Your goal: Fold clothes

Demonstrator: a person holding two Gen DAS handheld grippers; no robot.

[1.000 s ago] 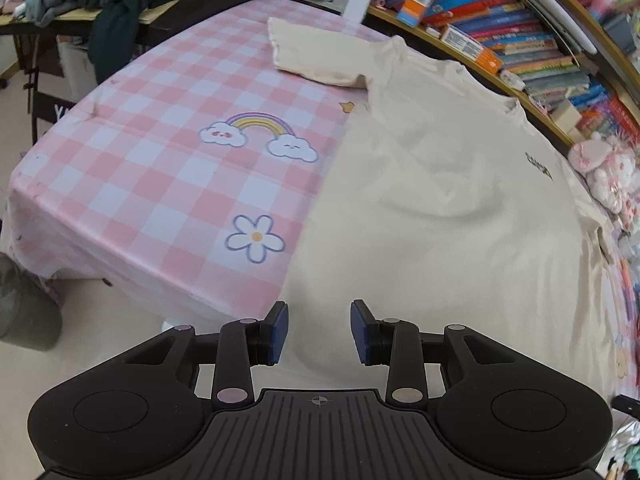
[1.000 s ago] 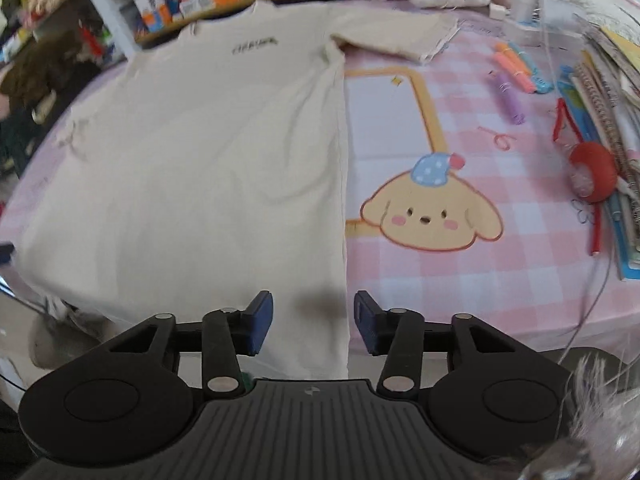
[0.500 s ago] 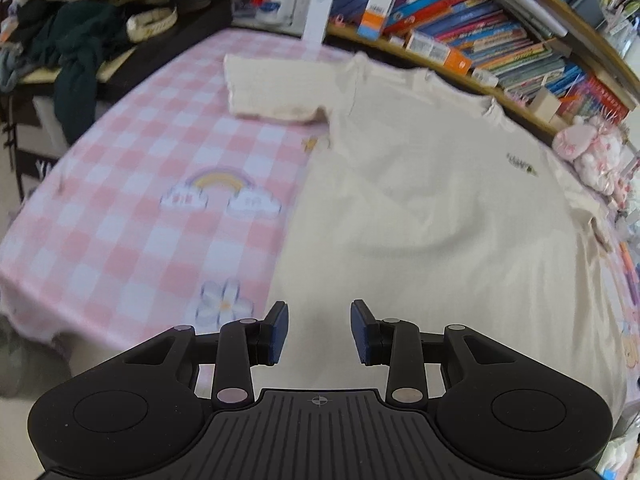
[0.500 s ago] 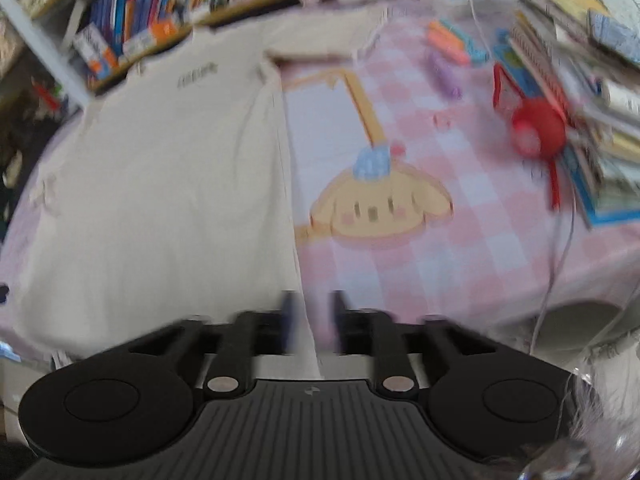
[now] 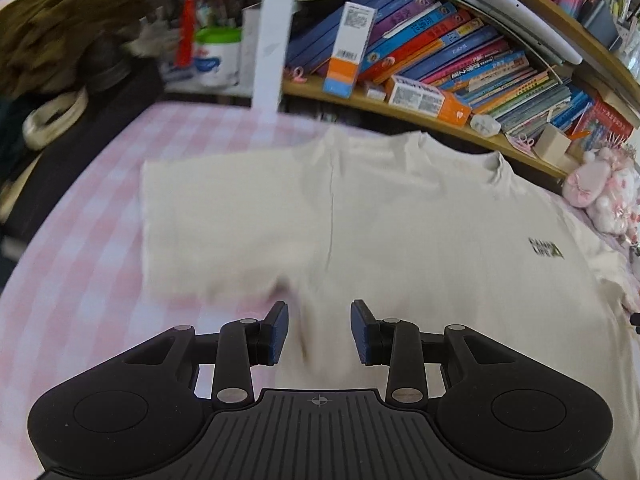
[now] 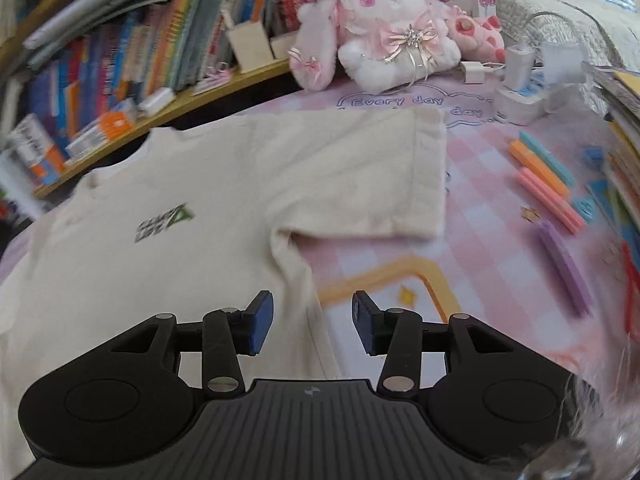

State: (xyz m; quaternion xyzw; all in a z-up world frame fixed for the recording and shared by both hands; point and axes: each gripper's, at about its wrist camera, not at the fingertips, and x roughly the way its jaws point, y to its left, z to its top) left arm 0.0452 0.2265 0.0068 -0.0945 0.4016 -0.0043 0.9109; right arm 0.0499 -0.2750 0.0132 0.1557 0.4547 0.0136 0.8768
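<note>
My left gripper point(image 5: 319, 332) and right gripper point(image 6: 313, 322), jaws parted and empty, the right's just widened, hover over the cream cotton T-shirt point(image 5: 400, 232) spread flat on the pink checked tablecloth point(image 6: 500, 248); 1 white plush rabbit point(image 6: 384, 28) and pastel pens point(image 6: 548, 184) lie beyond the shirt's sleeve.

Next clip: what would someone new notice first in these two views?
A cream T-shirt lies spread flat across the pink checked tablecloth, filling most of both views. Behind it, a shelf of bright books runs along the back, with a pink and white plush rabbit at the right end. Both sets of tongs, left and right, hang open and empty above the shirt.
</note>
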